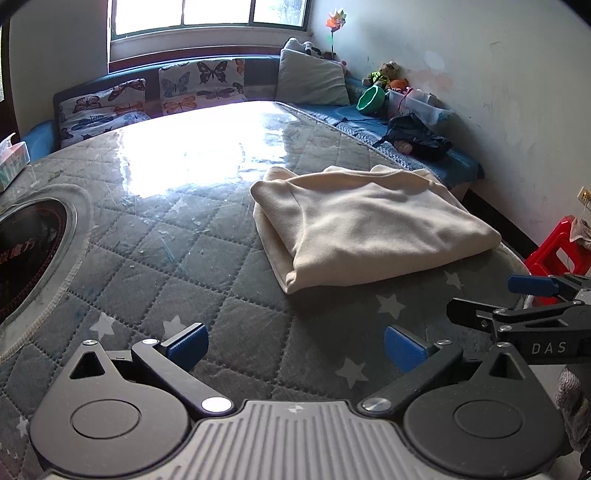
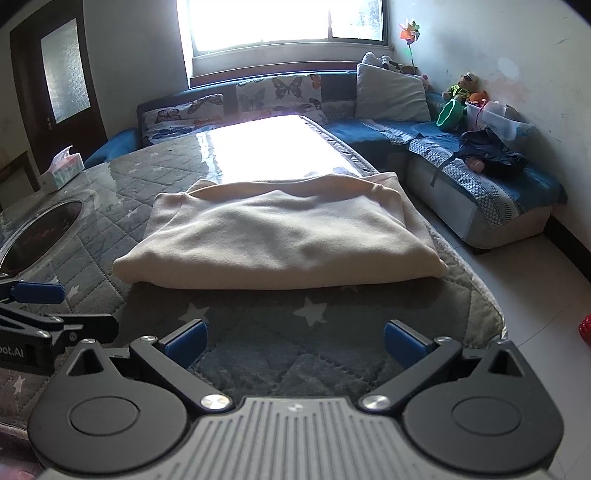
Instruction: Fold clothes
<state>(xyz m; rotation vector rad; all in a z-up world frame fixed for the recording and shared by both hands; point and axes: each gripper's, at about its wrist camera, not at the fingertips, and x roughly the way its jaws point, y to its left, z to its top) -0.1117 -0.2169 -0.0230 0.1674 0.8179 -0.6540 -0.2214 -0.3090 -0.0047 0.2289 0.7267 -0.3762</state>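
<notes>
A cream garment [image 2: 280,236] is seen lying folded in a neat stack on the grey quilted table cover [image 2: 258,332], near the right edge of the table and a little way in front of both tools. The left gripper [image 1: 295,349] is held low over the cover with its blue fingertips [image 1: 188,345] spread wide apart, and nothing is held between them. The right gripper [image 2: 293,345] is held the same way, spread wide and holding nothing, just short of the near edge of the folded cloth. Each tool is caught in the other's picture only in part (the right one is cut off at the right edge of the left view, the left one at the left edge of the right view). What kind of garment it is cannot be told, since the sleeves and collar are tucked out of sight. The far half of the table is washed out by bright light from the window [image 2: 284,18], so its top cannot be made out there. A dark round inset [image 1: 26,258] in the table is cut off at the left edge, and its red writing is too blurred to be read. A tissue box [image 2: 62,171] is set near the far left corner.
</notes>
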